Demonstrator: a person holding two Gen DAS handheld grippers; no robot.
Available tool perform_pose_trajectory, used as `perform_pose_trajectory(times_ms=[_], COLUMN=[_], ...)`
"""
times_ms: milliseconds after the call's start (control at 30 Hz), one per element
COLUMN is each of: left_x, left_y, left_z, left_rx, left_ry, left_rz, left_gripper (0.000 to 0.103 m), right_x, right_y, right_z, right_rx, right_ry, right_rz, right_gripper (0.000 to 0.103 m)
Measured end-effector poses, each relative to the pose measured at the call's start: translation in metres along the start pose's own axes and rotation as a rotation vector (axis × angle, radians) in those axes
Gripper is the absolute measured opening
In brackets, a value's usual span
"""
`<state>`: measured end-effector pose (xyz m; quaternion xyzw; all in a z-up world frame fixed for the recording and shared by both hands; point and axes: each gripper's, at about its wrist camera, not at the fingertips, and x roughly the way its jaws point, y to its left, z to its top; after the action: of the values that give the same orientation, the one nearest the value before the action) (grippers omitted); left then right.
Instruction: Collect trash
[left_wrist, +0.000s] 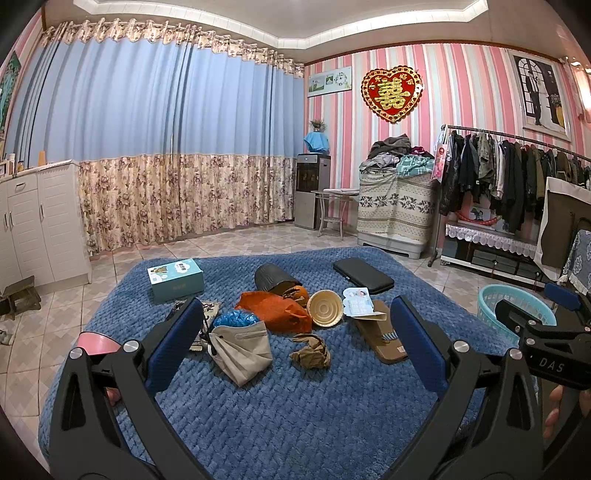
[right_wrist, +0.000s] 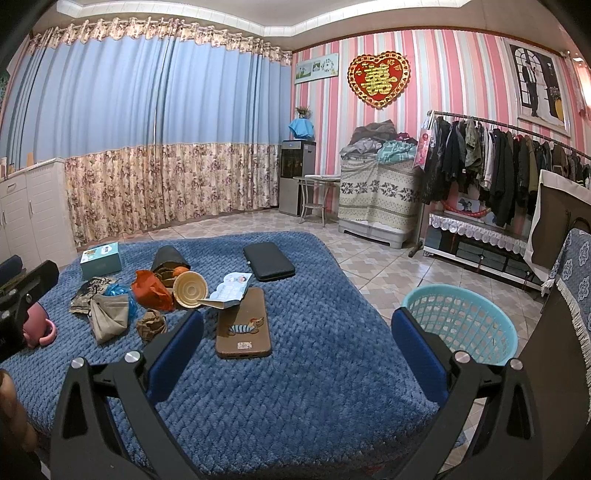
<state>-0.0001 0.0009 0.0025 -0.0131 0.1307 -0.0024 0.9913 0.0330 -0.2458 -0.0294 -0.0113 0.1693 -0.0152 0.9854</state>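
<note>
On a blue quilted cover (left_wrist: 295, 413) (right_wrist: 314, 369) lie a crumpled brown paper wad (left_wrist: 311, 350) (right_wrist: 150, 323), an orange plastic bag (left_wrist: 275, 310) (right_wrist: 151, 290), a blue plastic bag (left_wrist: 234, 318), a tipped paper bowl (left_wrist: 325, 308) (right_wrist: 190, 289), a leaflet (left_wrist: 357, 302) (right_wrist: 231, 288) and a beige pouch (left_wrist: 242, 350) (right_wrist: 109, 316). My left gripper (left_wrist: 295, 347) is open, hovering just short of the wad and pouch. My right gripper (right_wrist: 297, 350) is open over bare cover, beside a brown phone case (right_wrist: 243, 328). A turquoise mesh basket (right_wrist: 461, 325) (left_wrist: 509, 310) stands on the floor to the right.
A teal box (left_wrist: 176, 278), a black roll (left_wrist: 271, 277), a black case (left_wrist: 364, 275) (right_wrist: 269, 261) and a patterned cloth (right_wrist: 88, 291) also lie on the cover. A pink mug (right_wrist: 38, 328) sits at its left edge. A clothes rack (right_wrist: 498, 162) and a cabinet (left_wrist: 33, 229) line the walls.
</note>
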Motion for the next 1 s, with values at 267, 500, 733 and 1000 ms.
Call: perform_pose_trajectory(times_ms=[267,500,733,1000], left_x=[-0.006,-0.006,-0.005,0.012], left_y=[0.002,0.002,0.001,0.01], left_z=[0.002,0.002,0.002,-0.015], left_rx=[-0.002,-0.004,-0.003,-0.004], left_ry=[0.003,0.004,0.006,0.023], left_rz=[0.0,0.0,-0.001,-0.002], left_gripper=[0.098,0.098,0.098,0.098], right_x=[0.001,0.001,0.001,0.0], right_y=[0.001,0.002,0.002,0.005], right_z=[-0.002,-0.002,-0.002,-0.006], right_rx=[0.001,0.002,0.001,-0.004], right_ry=[0.001,0.003,0.003,0.001], right_rz=[0.004,0.004,0.005,0.005], right_gripper=[0.099,0.099,0.099,0.099])
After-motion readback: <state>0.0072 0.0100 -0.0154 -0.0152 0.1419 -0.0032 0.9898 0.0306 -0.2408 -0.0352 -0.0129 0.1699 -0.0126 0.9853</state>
